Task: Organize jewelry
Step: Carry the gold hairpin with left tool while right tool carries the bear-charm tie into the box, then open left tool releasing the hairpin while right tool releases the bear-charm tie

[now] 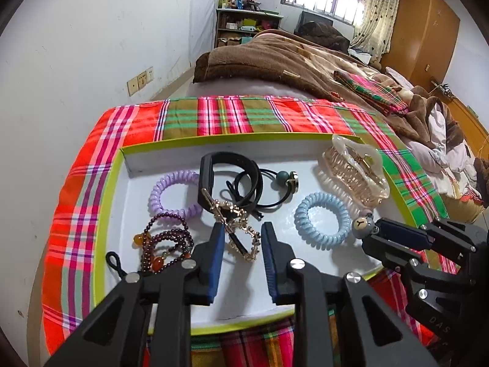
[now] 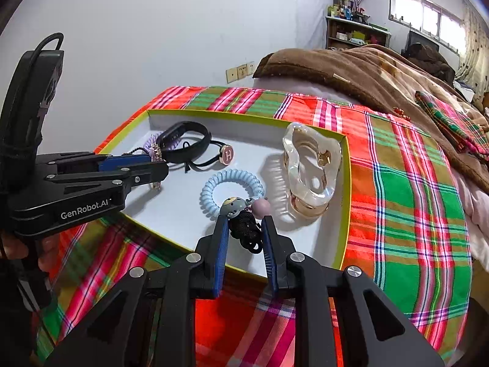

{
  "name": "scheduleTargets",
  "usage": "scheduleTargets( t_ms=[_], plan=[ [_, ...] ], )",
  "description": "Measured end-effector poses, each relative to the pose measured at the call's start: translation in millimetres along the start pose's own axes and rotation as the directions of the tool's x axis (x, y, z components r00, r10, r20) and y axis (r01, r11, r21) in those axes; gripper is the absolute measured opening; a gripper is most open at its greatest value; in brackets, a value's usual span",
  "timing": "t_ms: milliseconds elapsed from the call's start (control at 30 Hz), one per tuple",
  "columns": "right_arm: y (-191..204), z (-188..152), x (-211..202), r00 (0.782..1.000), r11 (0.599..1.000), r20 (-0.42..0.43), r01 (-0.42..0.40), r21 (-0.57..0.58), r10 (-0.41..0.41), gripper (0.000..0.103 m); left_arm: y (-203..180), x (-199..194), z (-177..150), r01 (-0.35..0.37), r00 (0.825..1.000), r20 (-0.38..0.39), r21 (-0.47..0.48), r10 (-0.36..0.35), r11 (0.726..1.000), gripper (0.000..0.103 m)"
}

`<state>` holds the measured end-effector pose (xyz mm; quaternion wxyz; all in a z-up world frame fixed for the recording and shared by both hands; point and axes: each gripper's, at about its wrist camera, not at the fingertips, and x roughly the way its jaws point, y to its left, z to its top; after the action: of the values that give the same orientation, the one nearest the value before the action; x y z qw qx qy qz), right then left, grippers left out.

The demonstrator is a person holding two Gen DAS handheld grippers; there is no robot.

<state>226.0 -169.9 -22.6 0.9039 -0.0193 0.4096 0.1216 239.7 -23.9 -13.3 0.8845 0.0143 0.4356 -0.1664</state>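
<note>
A white tray with a green rim [image 1: 107,183] [image 2: 345,183] lies on a plaid cloth. In it are a purple coil tie [image 1: 175,194], a blue coil tie [image 1: 321,218] [image 2: 232,188], a black band [image 1: 232,168] [image 2: 186,140], a black elastic with a round charm [image 1: 293,179] [image 2: 227,154], a dark bead bracelet [image 1: 166,244], a gold chain [image 1: 241,229] and a clear claw clip [image 1: 354,171] [image 2: 311,168]. My left gripper [image 1: 241,229] [image 2: 159,165] is open around the gold chain. My right gripper [image 2: 244,223] [image 1: 371,231] is open around a black hair tie with a bear charm [image 2: 235,206] [image 1: 362,224].
The plaid cloth [image 1: 214,116] [image 2: 397,183] covers the end of a bed. A brown blanket [image 1: 275,58] [image 2: 366,70] is heaped behind it. A white wall [image 1: 76,46] is to the left. A shelf [image 1: 244,21] stands at the far end.
</note>
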Motion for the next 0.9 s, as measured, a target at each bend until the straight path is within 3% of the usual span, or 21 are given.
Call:
scheduleTargets(
  t_ms=[733, 900],
  plan=[
    [-4.5, 3.8, 10.5, 0.999, 1.000, -0.041, 0.001, 0.000, -0.001, 0.023, 3.3, 7.7, -3.6, -0.002, 1.000, -0.020, 0.001, 0.002, 1.000, 0.026],
    [-5.0, 4.7, 11.6, 0.999, 1.000, -0.044, 0.003, 0.004, -0.003, 0.023, 2.5, 9.3, -6.4, -0.004, 1.000, -0.029, 0.001, 0.004, 1.000, 0.031]
  ],
)
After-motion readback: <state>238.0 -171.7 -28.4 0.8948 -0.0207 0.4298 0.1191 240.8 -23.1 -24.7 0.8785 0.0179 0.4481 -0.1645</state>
